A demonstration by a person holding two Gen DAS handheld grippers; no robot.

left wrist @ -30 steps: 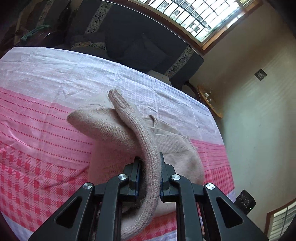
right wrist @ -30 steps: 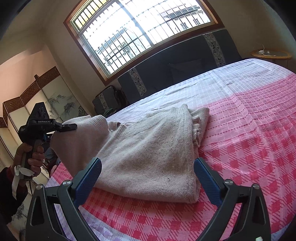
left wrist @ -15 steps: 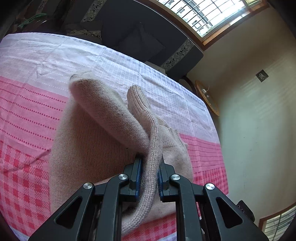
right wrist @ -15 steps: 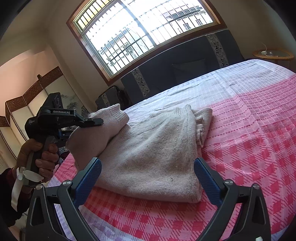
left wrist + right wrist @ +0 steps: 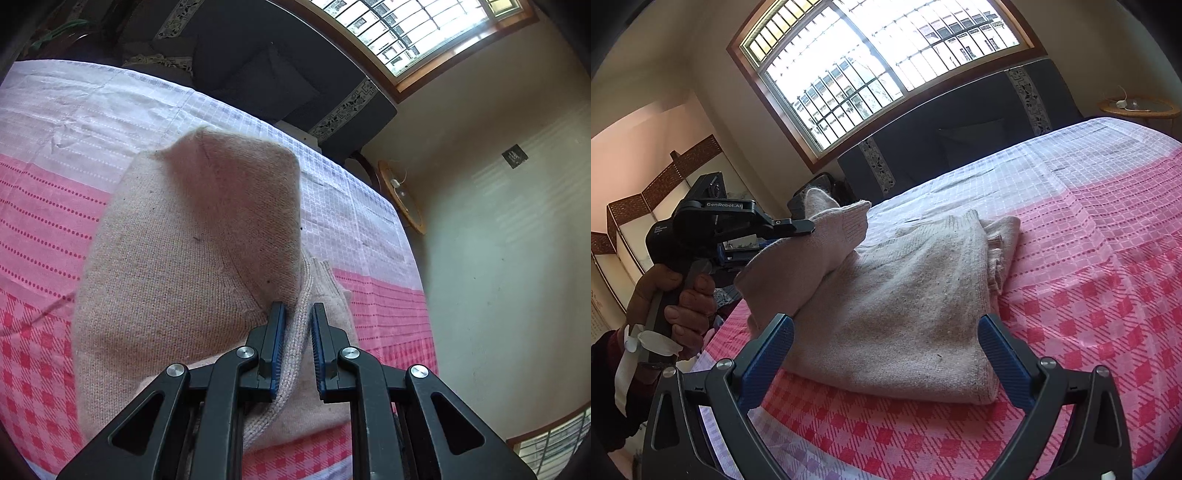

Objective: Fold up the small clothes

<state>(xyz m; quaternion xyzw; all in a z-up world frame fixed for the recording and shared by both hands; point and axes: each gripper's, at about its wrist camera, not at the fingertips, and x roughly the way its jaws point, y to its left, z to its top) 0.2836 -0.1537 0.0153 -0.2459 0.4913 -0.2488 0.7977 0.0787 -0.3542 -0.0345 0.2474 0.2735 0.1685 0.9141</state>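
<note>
The beige sweater [image 5: 905, 310] lies on the pink checked bedspread [image 5: 1108, 295], already doubled into a thick stack with its folded edges toward the dark sofa [image 5: 960, 129]. The left claw [image 5: 297, 332] is pinched tight on the ribbed cuff of a sleeve [image 5: 827, 240], holding it lifted above the stack's near corner. The right claw [image 5: 886, 350] is spread wide and holds nothing, hovering just in front of the sweater. Judging by this, the body folds look done; what remains is laying the sleeve across the stack and perhaps one more fold.
</note>
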